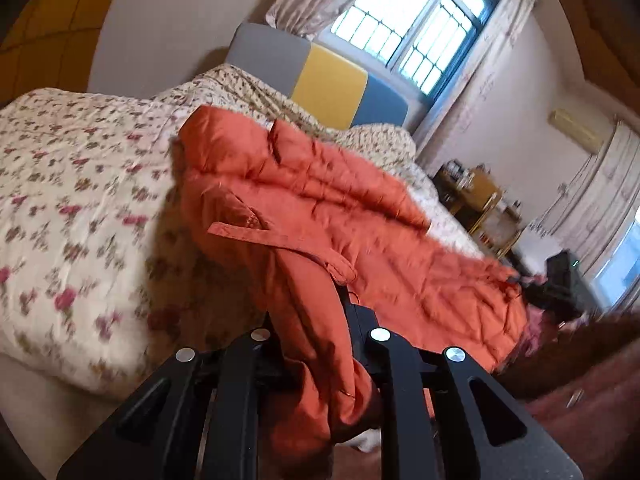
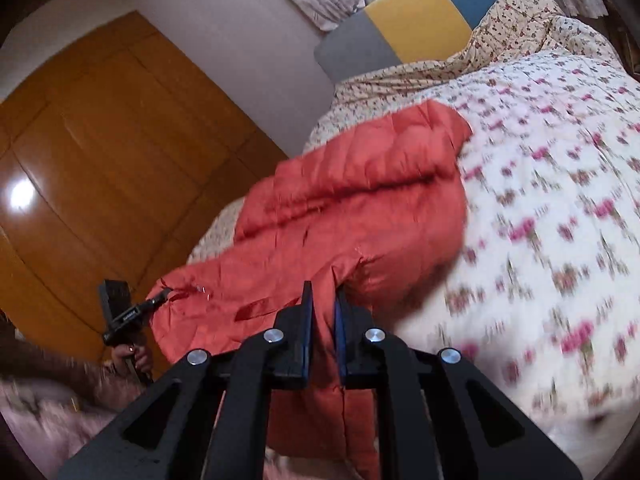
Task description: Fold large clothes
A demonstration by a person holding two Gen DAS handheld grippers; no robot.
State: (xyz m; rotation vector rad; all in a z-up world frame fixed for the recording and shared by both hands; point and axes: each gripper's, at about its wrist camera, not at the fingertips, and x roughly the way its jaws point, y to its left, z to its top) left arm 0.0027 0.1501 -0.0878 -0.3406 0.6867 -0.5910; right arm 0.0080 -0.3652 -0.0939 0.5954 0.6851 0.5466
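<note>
A: Orange padded coat (image 2: 360, 200) half on the bed (image 2: 560, 200), near hem hanging off the edge. Long axis?

B: Runs 12 to 6 in the right wrist view, far end up toward the headboard (image 2: 416, 12), near end at both tools.

A: Right gripper (image 2: 324, 320)?

B: Pressed together on a fold of the hem at 12. Left gripper (image 1: 316, 336) pinching cloth too, fingers hidden under fabric.

A: Nearer hand?

B: Neither; both at the same near edge, coat stretched between, left tool at 9 of the right. Judged: carry hem toward 12
</note>
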